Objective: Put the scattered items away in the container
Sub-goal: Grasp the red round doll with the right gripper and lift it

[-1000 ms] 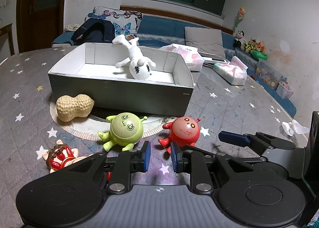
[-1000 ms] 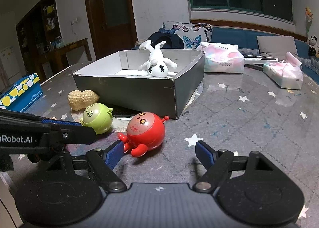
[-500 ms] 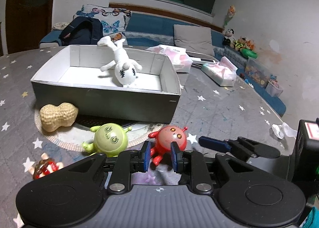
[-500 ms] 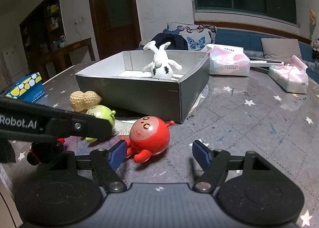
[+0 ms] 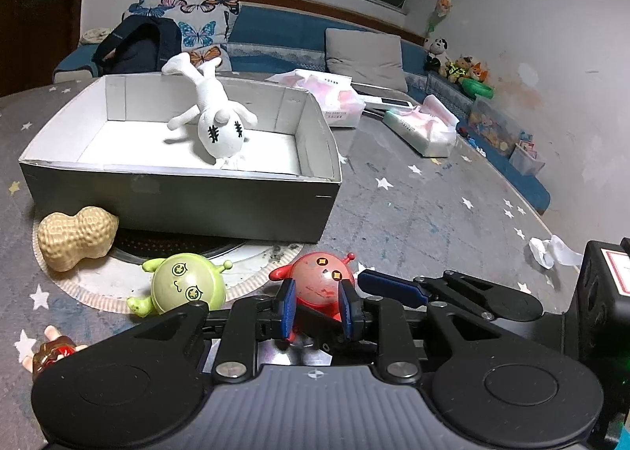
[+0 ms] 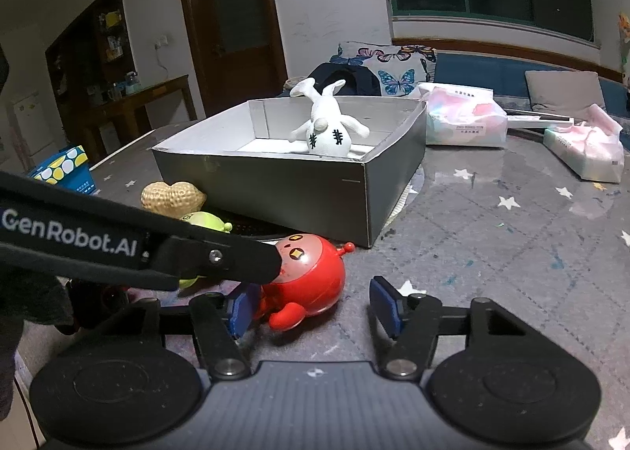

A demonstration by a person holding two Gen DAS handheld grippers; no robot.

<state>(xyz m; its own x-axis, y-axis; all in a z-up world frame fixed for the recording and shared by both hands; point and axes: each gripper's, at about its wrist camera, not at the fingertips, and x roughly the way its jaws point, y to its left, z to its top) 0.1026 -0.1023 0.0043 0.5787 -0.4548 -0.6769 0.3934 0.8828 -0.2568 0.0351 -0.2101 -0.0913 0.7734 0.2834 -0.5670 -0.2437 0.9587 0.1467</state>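
Observation:
A grey cardboard box [image 5: 177, 201] [image 6: 275, 190] with a white inside holds a white plush rabbit [image 5: 216, 123] [image 6: 327, 131], head down. My left gripper [image 5: 315, 308] has its blue pads on both sides of a round red toy [image 5: 321, 282] [image 6: 311, 272] that rests on the table. My right gripper [image 6: 315, 306] is open just right of the red toy, its left finger beside it. A green round toy [image 5: 185, 286] [image 6: 204, 221], a peanut toy [image 5: 76, 237] [image 6: 173, 194] and a small red-brown figure [image 5: 51, 347] lie in front of the box.
Tissue packs [image 5: 338, 97] [image 6: 464, 119] [image 5: 421, 127] lie behind and right of the box. A crumpled paper [image 5: 551, 253] lies near the table's right edge. A blue spotted box [image 6: 63, 170] stands at the far left. A round mat [image 5: 252, 268] lies under the box.
My left gripper has opened from nearly shut and moved forward so its pads flank the red toy. My right gripper stays open beside it.

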